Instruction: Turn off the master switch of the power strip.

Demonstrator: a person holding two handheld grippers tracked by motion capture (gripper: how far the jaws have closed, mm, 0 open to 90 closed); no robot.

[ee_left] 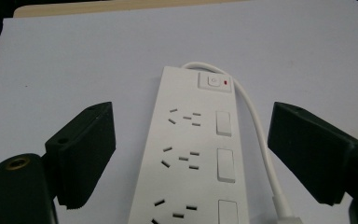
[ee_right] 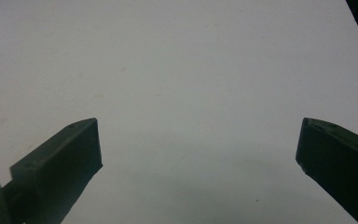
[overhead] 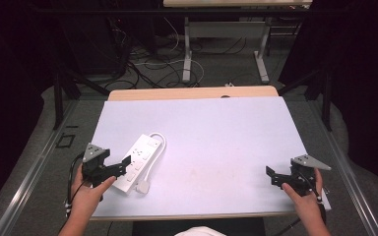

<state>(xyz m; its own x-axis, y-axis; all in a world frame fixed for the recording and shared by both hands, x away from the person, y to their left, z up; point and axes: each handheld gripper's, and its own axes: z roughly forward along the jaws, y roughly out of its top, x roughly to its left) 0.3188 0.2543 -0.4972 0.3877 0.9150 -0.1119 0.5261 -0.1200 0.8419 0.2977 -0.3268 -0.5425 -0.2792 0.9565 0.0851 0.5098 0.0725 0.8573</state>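
Your left tool (overhead: 126, 161) sits at the near left part of the desk (overhead: 216, 128), which is covered by a pale lavender sheet. Its two black jaws are spread apart with nothing pinched between them. In the left gripper view, that tool (ee_left: 191, 154) looks along a white rectangular plastic power strip (ee_left: 196, 154), which lies between and beyond the jaws without touching either. The strip shows rows of sockets, a white rocker switch beside each, and a main switch with a small red mark at its far end. Its white cord (ee_left: 256, 126) loops out from the far end and runs back along the strip's right side.

In the high view, the power strip (overhead: 139, 162) lies slanted just beside your left tool, with its white plug (overhead: 143, 187) resting near the desk's front.

Your right tool (overhead: 269, 173) rests at the near right edge of the desk, well apart from the strip. Its jaws stand wide open over bare sheet (ee_right: 191, 93), holding nothing.
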